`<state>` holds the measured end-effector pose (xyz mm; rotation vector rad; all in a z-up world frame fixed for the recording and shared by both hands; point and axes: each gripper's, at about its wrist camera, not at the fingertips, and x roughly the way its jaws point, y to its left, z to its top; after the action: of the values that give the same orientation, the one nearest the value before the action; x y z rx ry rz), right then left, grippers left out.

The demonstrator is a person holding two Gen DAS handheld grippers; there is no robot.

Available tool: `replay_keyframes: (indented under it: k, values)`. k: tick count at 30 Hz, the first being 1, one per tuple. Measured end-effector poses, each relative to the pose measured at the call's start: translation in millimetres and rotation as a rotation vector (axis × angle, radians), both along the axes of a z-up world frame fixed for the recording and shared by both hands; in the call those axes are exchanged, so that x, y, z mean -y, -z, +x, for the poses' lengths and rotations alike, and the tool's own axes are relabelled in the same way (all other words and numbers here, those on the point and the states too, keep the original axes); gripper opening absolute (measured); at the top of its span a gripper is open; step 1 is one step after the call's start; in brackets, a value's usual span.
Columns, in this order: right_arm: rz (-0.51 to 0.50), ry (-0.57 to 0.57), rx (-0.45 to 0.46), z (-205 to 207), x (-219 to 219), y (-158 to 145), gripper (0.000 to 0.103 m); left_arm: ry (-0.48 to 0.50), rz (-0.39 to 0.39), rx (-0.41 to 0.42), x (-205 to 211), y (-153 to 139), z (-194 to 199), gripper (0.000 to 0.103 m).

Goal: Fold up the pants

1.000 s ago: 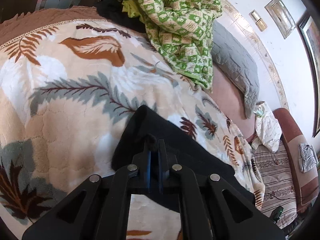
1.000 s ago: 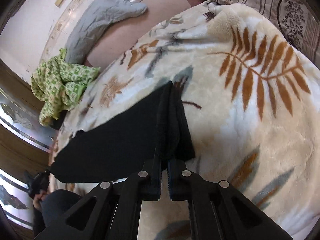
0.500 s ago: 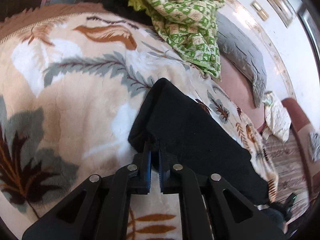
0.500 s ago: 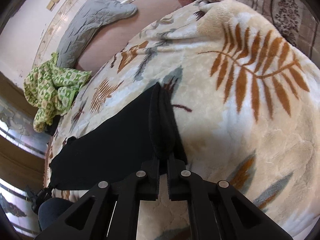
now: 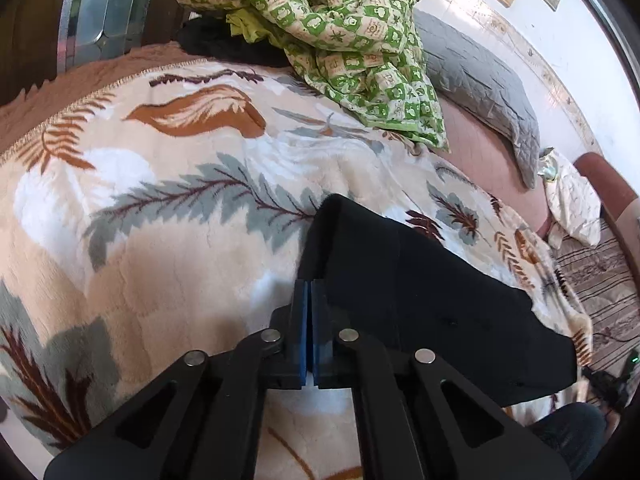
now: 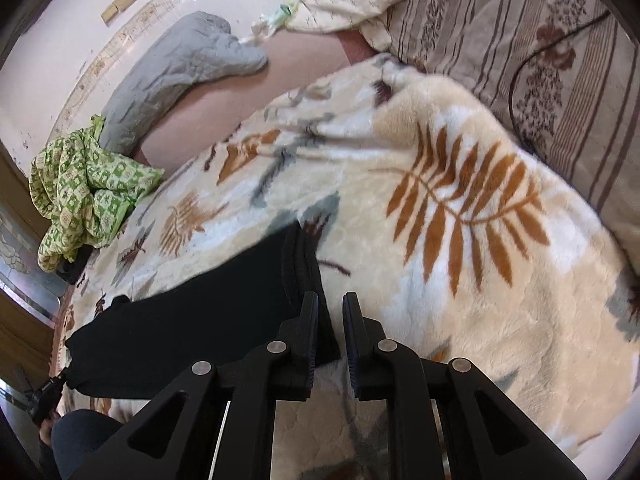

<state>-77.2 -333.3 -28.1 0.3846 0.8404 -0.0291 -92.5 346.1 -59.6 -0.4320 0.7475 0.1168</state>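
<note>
Black pants [image 5: 420,292] lie folded in a long strip on a leaf-patterned blanket [image 5: 180,208]. My left gripper [image 5: 310,292] has its blue pads pressed together at the left end of the pants, with no cloth seen between them. In the right wrist view the pants [image 6: 208,312] stretch to the left. My right gripper [image 6: 330,308] is slightly open just off their right end, and the end lies flat on the blanket [image 6: 460,264].
A crumpled green checked cloth [image 5: 352,40] and a black garment [image 5: 224,46] lie at the bed's far side. A grey pillow [image 5: 480,84] lies on the pink sheet. A striped cover [image 6: 540,40] with a cable lies beyond the blanket.
My right gripper has opened and let go of the pants' end. My left gripper has drawn back from the pants' left end, pads still together.
</note>
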Motion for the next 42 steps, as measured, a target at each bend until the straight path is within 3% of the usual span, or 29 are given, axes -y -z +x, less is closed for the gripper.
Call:
replay_keyframes:
  k: [2, 4, 6, 8, 10, 11, 14, 17, 19, 22, 24, 27, 29, 31, 33, 35, 36, 37, 40, 42]
  values:
    - [-0.072, -0.034, 0.063, -1.9, -12.6, -14.4, 0.015, -0.042, 0.073, 0.011, 2.3, -6.7, -3.1, 0.000]
    - [-0.130, -0.114, 0.131, -3.6, -33.9, -25.9, 0.027, -0.028, 0.093, 0.057, 14.8, -19.6, -10.6, 0.000]
    - [-0.181, -0.245, 0.177, -3.2, -62.1, -29.2, 0.040, 0.088, 0.041, 0.104, 41.8, -31.4, -14.9, 0.000]
    - [-0.250, -0.368, 0.167, 0.6, -94.8, -21.2, 0.041, 0.304, -0.006, 0.114, 84.7, -37.8, -10.7, 0.000]
    - [-0.311, -0.412, 0.107, 8.2, -117.4, -5.5, 0.041, 0.484, 0.063, 0.113, 134.7, -39.8, -4.3, 0.000]
    - [-0.327, -0.416, 0.076, 12.4, -122.9, 2.4, 0.041, 0.515, 0.096, 0.112, 151.6, -38.9, 1.1, 0.000]
    - [-0.346, -0.397, -0.022, 22.7, -124.4, 23.5, 0.041, 0.524, 0.086, 0.060, 171.0, -28.9, 21.3, 0.000]
    - [-0.295, -0.371, -0.056, 24.7, -116.0, 31.9, 0.046, 0.578, 0.114, -0.082, 178.5, 3.7, 21.1, 0.000]
    - [-0.293, -0.383, -0.060, 24.8, -116.8, 34.5, 0.059, 0.606, 0.099, -0.064, 169.1, 2.4, 6.9, 0.001]
    - [-0.333, -0.411, -0.056, 23.0, -123.7, 37.5, 0.069, 0.675, 0.116, -0.073, 155.4, 0.4, -9.1, 0.001]
    - [-0.350, -0.416, -0.058, 22.7, -127.0, 37.8, 0.071, 0.718, 0.120, -0.067, 153.1, -0.8, -12.8, 0.001]
    - [-0.367, -0.392, -0.059, 24.7, -128.5, 32.2, 0.071, 0.709, 0.083, -0.018, 156.0, -16.0, -9.5, 0.001]
    - [-0.376, -0.396, -0.001, 20.9, -134.6, 21.5, 0.071, 0.718, 0.003, 0.050, 167.4, -32.2, 2.9, 0.001]
    - [-0.367, -0.429, 0.081, 18.3, -145.7, 8.0, 0.071, 0.776, -0.023, 0.064, 195.2, -38.2, 21.4, 0.001]
    - [-0.349, -0.493, 0.134, 20.8, -162.0, -0.5, 0.071, 0.851, -0.005, 0.025, 226.2, -30.6, 39.8, 0.001]
    - [-0.302, -0.649, 0.168, 31.4, -191.7, -6.6, 0.069, 0.897, 0.089, -0.099, 254.5, -4.8, 55.7, 0.001]
    - [-0.315, -0.706, 0.177, 35.9, -204.9, -7.8, 0.069, 0.919, 0.095, -0.132, 258.7, 3.0, 55.5, 0.001]
    - [-0.331, -0.788, 0.174, 43.9, -221.9, -7.2, 0.069, 0.929, 0.085, -0.118, 256.9, 2.2, 51.9, 0.001]
    - [-0.331, -0.974, 0.090, 65.1, -254.7, 11.9, 0.069, 0.970, 0.033, -0.151, 244.6, 2.2, 38.0, 0.001]
    - [-0.354, -1.106, -0.035, 65.5, -268.8, 40.7, 0.069, 0.993, 0.023, -0.161, 236.8, 4.2, 29.2, 0.001]
